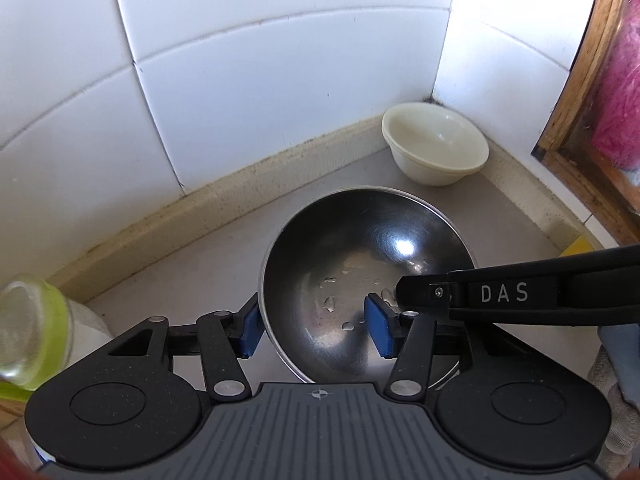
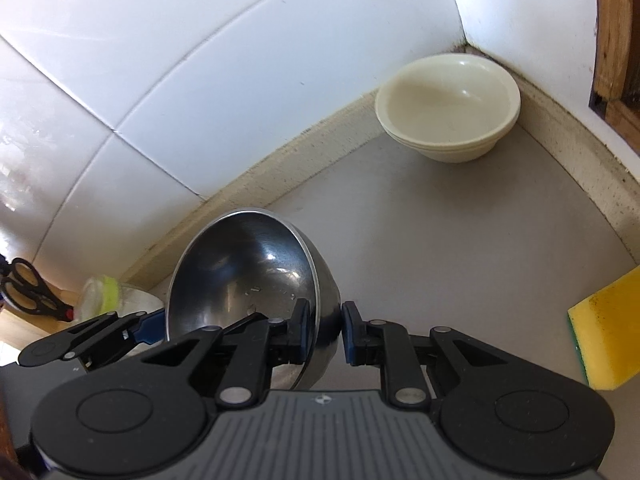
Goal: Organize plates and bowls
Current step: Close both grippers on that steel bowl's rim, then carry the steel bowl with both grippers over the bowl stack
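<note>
1. In the tiled counter corner, at about one o'clock, cream bowls (image 2: 448, 108) sit nested; the steel bowl (image 1: 364, 276) is nearer, at the centre.
2. The left gripper (image 1: 314, 326) straddles the steel bowl's near rim, its pads apart and not clearly clamped. The right gripper (image 2: 325, 332) pinches the right wall.
3. This looks like the carrying step; next, probably move the steel bowl toward one o'clock.
4. The steel bowl's base is hidden, so whether it is lifted is unclear. A sponge (image 2: 608, 332) at three o'clock is cut off.

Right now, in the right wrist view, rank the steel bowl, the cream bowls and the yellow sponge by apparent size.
1. steel bowl, though it sits nearest the camera, which may exaggerate it
2. cream bowls
3. yellow sponge, cut off by the frame edge, so unsure
</note>
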Motion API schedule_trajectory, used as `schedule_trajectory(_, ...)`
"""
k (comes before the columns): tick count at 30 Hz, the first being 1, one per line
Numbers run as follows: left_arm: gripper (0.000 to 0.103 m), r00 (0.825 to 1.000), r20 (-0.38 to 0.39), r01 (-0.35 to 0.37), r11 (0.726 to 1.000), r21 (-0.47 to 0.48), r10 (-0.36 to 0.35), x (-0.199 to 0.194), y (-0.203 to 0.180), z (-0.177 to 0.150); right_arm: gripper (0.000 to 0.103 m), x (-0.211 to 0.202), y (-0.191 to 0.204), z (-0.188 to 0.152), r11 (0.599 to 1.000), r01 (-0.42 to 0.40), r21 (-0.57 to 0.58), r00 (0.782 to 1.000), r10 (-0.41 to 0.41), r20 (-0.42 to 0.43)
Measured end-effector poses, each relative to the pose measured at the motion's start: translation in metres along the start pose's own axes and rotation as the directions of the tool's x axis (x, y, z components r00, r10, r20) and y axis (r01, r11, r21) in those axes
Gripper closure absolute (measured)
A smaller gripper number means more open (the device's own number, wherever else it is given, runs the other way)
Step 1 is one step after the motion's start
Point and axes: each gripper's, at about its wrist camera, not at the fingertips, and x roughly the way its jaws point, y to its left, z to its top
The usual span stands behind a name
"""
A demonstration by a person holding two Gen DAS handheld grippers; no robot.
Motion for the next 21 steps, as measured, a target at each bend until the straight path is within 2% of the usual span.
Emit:
schedule_trajectory(7, 0.038, 0.999, 0.048, -0.014, 1.000, 0.002, 0.014, -0.032, 0.001, -0.004, 0.081, -0.023, 0.018, -0.007, 1.000, -0.017, -0.026, 0.999, 0.017, 0.029)
schedule_trajectory(21, 0.037, 0.989, 0.125, -0.074, 0.997, -0.032, 0.077, -0.104, 0.013, -0.037, 0.081, -0.061, 0.067, -0.037, 0.991, -0.052, -0.126, 0.997, 0.059, 0.056)
